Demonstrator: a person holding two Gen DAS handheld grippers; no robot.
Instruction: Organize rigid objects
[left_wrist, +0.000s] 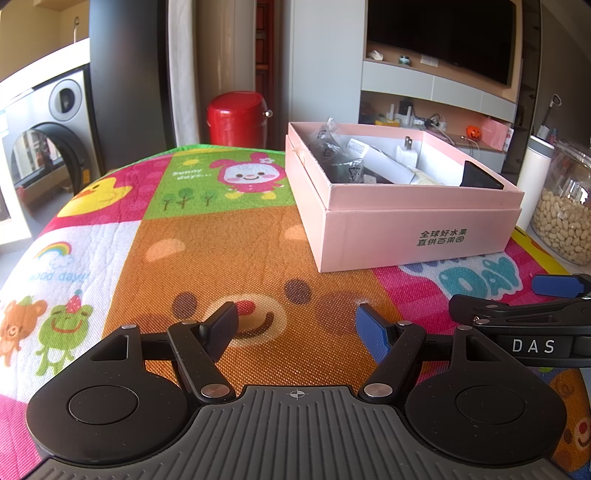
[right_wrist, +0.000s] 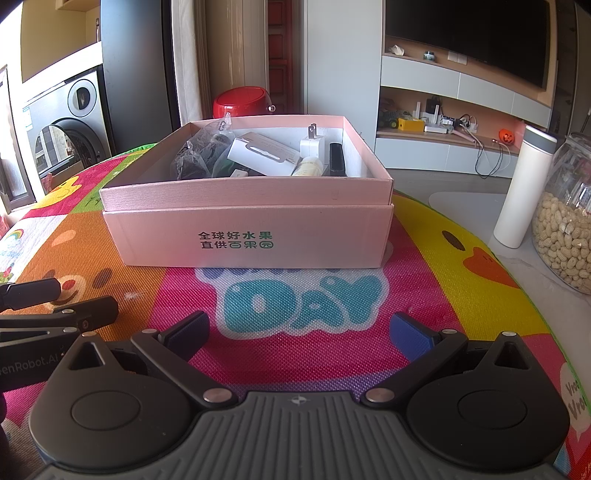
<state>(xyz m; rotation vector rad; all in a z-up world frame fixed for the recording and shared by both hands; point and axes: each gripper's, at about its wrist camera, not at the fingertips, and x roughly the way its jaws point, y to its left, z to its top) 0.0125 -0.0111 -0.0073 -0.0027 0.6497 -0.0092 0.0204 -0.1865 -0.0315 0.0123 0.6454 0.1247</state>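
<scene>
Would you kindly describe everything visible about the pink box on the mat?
The pink box looks like cardboard, rectangular and open-topped, its tray seemingly nested in a slightly wider base or lid. Green Chinese print marks its front wall. It sits flat on the colourful cartoon mat, partly covering the word "DAY". Inside lie a white plug adapter, a white carton, dark plastic bags and a black object. Neither gripper touches it.

Pink box (right_wrist: 255, 236) is looking like matt cardboard, faint sheen on its walls. Mat (right_wrist: 303, 354) under it is showing a woven, textured printed surface. Right of the box: jar (right_wrist: 565, 221) is reading as clear glossy glass, bottle (right_wrist: 522, 188) as smooth matt white.
</scene>
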